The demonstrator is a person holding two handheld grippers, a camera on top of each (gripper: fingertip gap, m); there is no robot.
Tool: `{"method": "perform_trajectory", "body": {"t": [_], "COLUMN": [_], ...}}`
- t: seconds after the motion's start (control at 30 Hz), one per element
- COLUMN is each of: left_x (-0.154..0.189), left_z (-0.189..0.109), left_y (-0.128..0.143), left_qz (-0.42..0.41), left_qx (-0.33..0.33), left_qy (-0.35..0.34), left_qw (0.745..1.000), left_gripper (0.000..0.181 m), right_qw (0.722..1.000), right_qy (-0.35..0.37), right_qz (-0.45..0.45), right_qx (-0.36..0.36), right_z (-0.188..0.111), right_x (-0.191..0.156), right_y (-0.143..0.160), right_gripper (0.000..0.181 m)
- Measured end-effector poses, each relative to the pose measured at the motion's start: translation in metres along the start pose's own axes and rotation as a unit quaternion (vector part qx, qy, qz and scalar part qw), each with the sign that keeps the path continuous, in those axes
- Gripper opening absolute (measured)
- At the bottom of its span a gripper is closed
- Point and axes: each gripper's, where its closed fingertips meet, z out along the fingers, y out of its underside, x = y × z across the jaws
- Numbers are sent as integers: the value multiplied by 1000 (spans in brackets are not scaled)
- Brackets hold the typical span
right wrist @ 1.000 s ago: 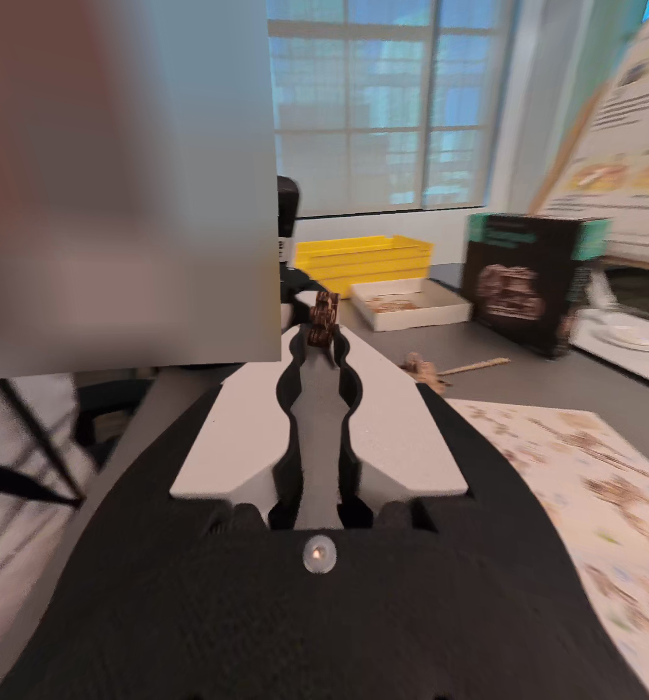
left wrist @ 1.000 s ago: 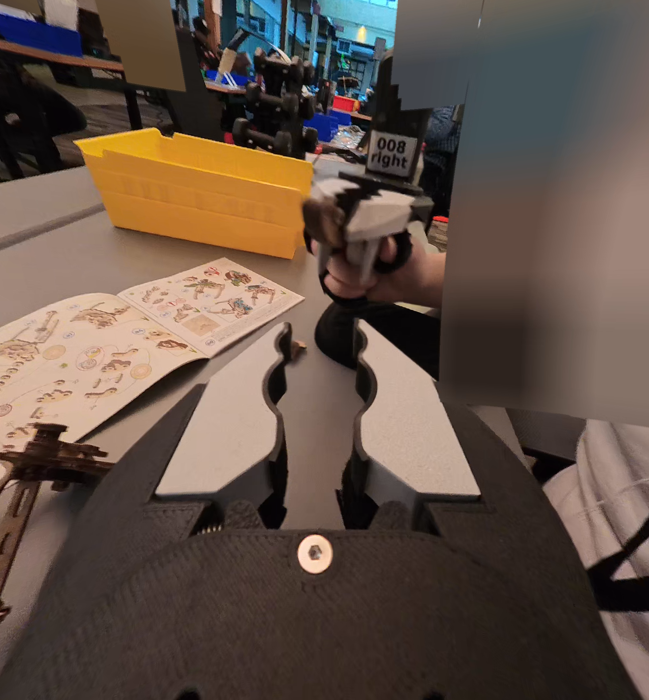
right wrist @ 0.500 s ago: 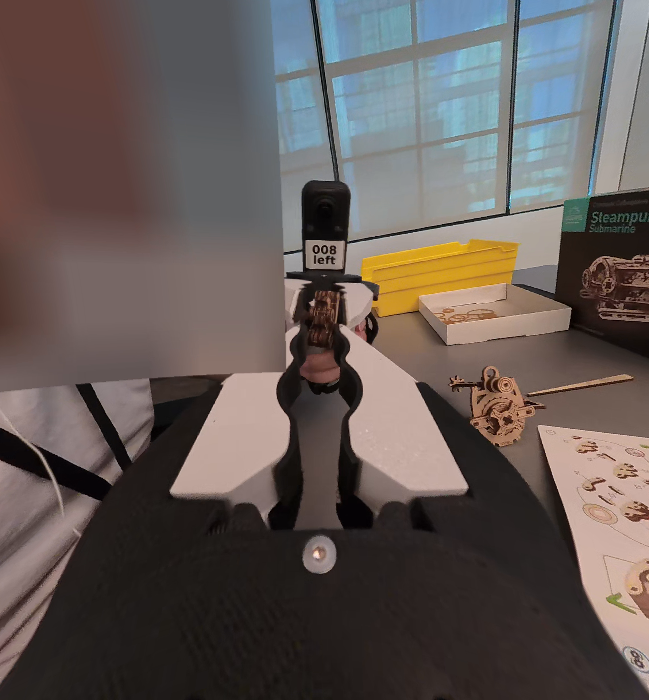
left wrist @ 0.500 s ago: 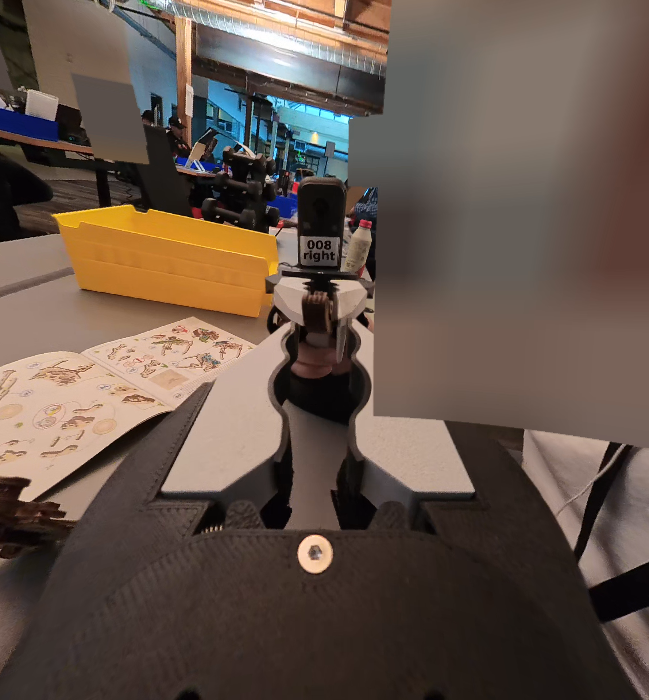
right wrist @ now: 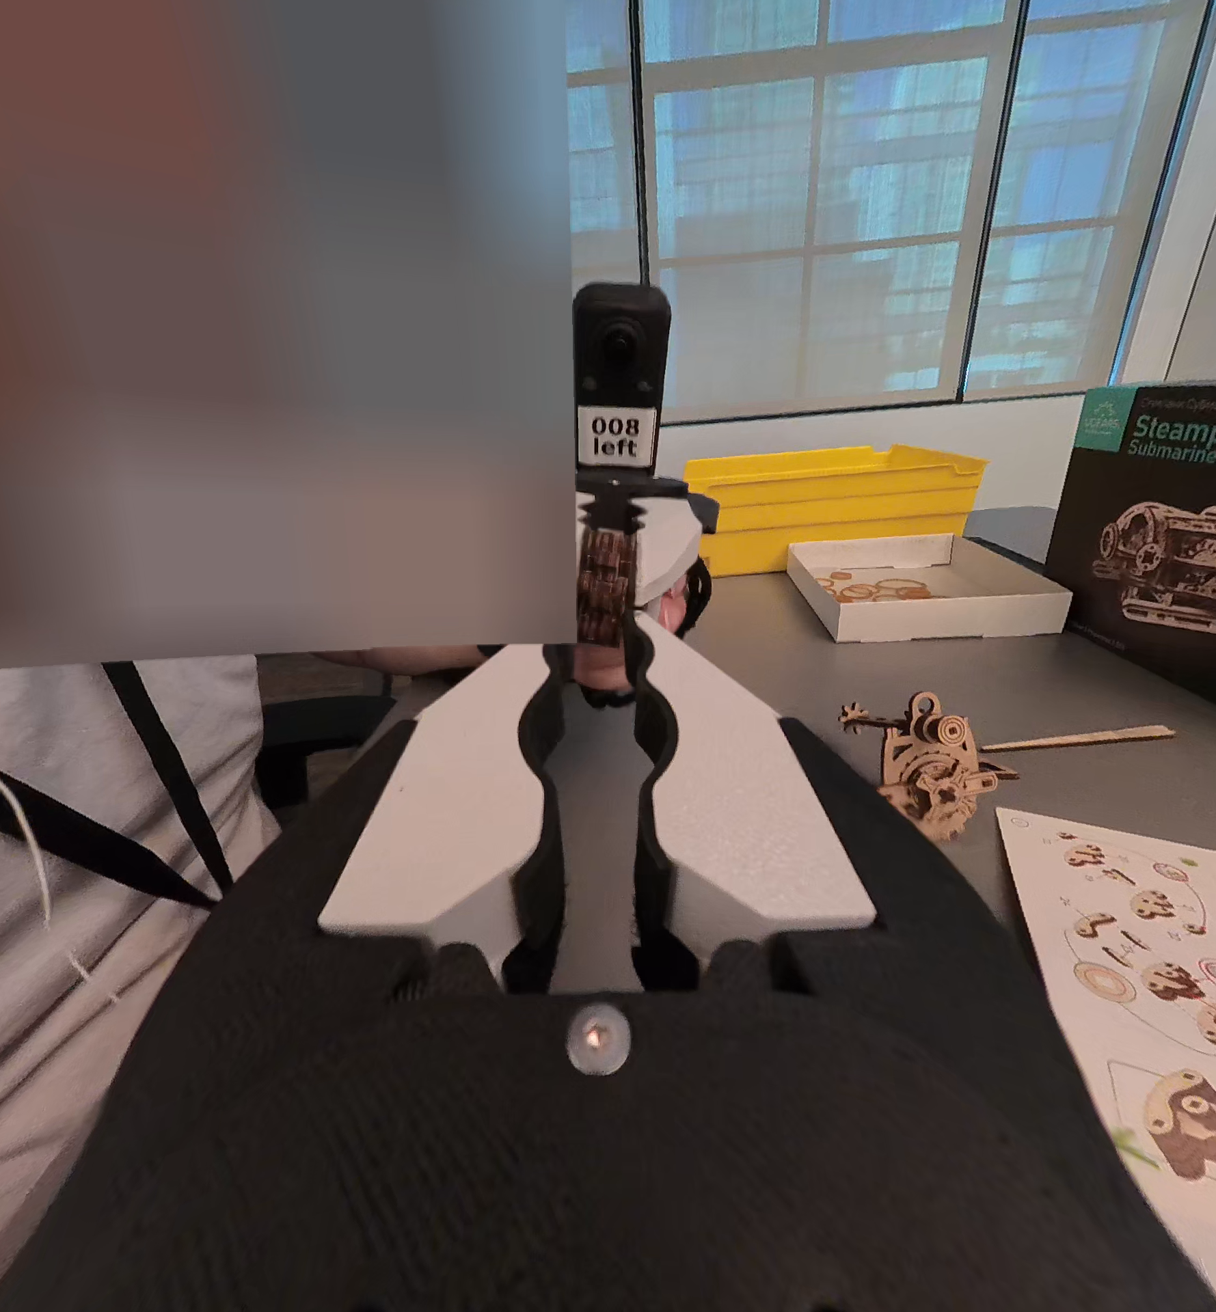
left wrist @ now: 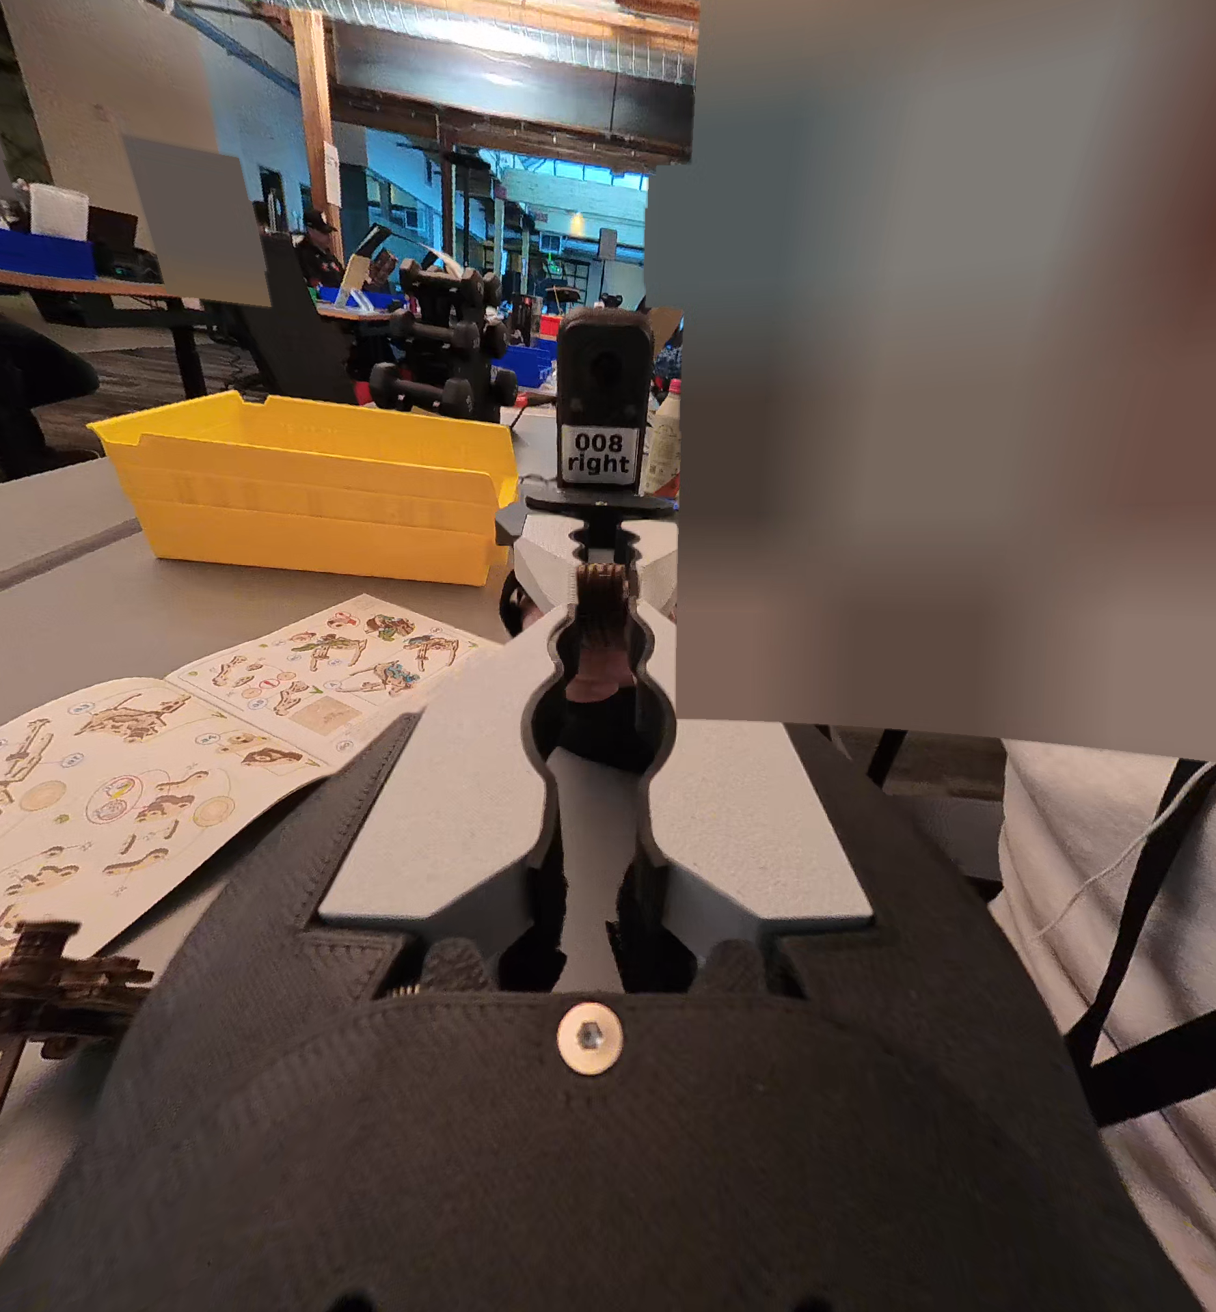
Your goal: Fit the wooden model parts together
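My two grippers face each other tip to tip above the grey table (left wrist: 164, 610). A small dark wooden gear-like part (left wrist: 601, 593) sits between both sets of fingertips. It also shows in the right wrist view (right wrist: 599, 589). My left gripper (left wrist: 601, 614) has its jaws narrowed around the near end of the part. My right gripper (right wrist: 601, 635) is shut on the other end and shows farther off in the left wrist view (left wrist: 601, 550). The left gripper shows farther off in the right wrist view (right wrist: 608, 515). A blurred patch hides part of the contact.
A yellow bin (left wrist: 306, 490) and an open instruction booklet (left wrist: 164, 752) lie left of the left gripper, with a dark wooden frame (left wrist: 29, 980) at the near left. In the right wrist view: a wooden sub-assembly (right wrist: 931, 774), a stick (right wrist: 1080, 738), a white tray (right wrist: 946, 610), a black box (right wrist: 1159, 554).
Both grippers swung to face each other and came together. The left gripper's jaws narrowed from wide open onto the wooden part that the right gripper carried in.
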Motion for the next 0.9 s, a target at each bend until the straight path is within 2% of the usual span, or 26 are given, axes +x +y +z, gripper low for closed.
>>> {"method": "perform_trajectory", "body": {"t": [0.03,0.1,0.17,0.33,0.53,0.77,0.9], "left_x": [-3,-9,-19,-30,-31,-24,-21], "left_z": [0,-2,-4,-13,-16,-13,-14], "left_y": [3,10,25,73,92,100,105], "left_qz": [-1,1,21,82,142,184,179], "left_qx": [-11,-44,-107,-284,-350,-375,-384], "left_qy": [-6,-21,-51,-84,-95,-88,-77], "left_qw": [1000,999,993,952,921,904,903], "left_gripper": [10,10,10,10,10,10,10], "right_qw": [1000,999,997,981,951,938,937], "right_qy": [4,28,41,44,29,13,18], "right_qz": [-5,-24,-35,-38,-96,-103,-104], "right_qx": [-12,-24,-59,-187,-294,-332,-333], "right_z": [-2,-8,-12,-6,-2,4,1], "right_x": [2,10,15,22,20,15,12], "right_y": [3,0,0,25,59,85,91], "right_gripper": [13,22,21,22,22,21,11]}}
